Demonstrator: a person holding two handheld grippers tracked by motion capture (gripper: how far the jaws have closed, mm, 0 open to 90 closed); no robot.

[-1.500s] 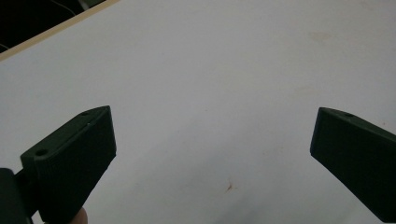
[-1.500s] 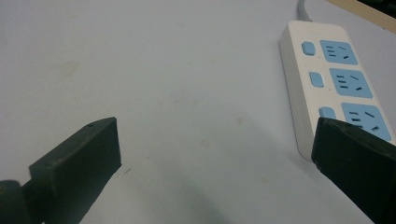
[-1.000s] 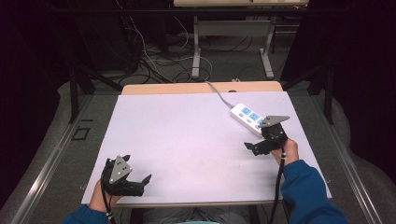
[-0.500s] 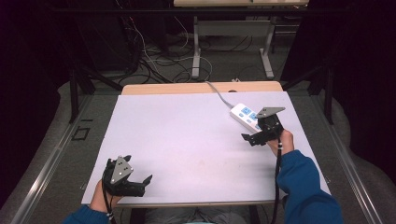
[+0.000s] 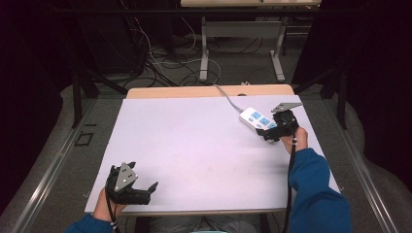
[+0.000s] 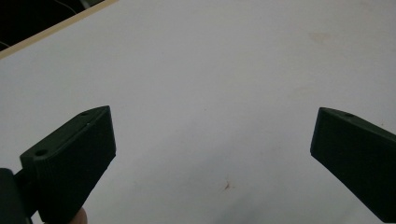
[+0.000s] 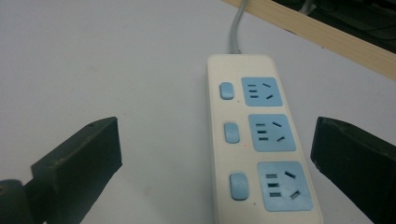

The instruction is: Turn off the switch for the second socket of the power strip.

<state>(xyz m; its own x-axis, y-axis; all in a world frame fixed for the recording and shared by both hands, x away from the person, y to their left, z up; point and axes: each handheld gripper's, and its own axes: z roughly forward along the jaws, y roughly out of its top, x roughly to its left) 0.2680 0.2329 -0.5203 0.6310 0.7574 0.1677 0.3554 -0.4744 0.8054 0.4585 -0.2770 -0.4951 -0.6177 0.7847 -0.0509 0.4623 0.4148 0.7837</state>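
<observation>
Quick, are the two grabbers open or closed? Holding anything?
Left hand-held gripper: open, holding nothing.
Right hand-held gripper: open, holding nothing, over the power strip.

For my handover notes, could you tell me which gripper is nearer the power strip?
Right. The right gripper hovers at the power strip; the left gripper sits at the opposite near corner.

My jaws on the left gripper (image 6: 212, 163) look like matt black plastic, moulded, w/ small round holes near the tips. Same matt black on my right gripper (image 7: 215, 168), slightly dusty. Power strip (image 7: 261, 144) is smooth cream plastic w/ a soft sheen; its socket faces and switches are pale blue plastic, cord (image 7: 236, 23) grey & smooth. Table (image 5: 194, 145) top is a matt white sheet, faintly stained in spots; far edge is bare light wood. My sleeve (image 5: 316, 194) is blue cloth.
</observation>
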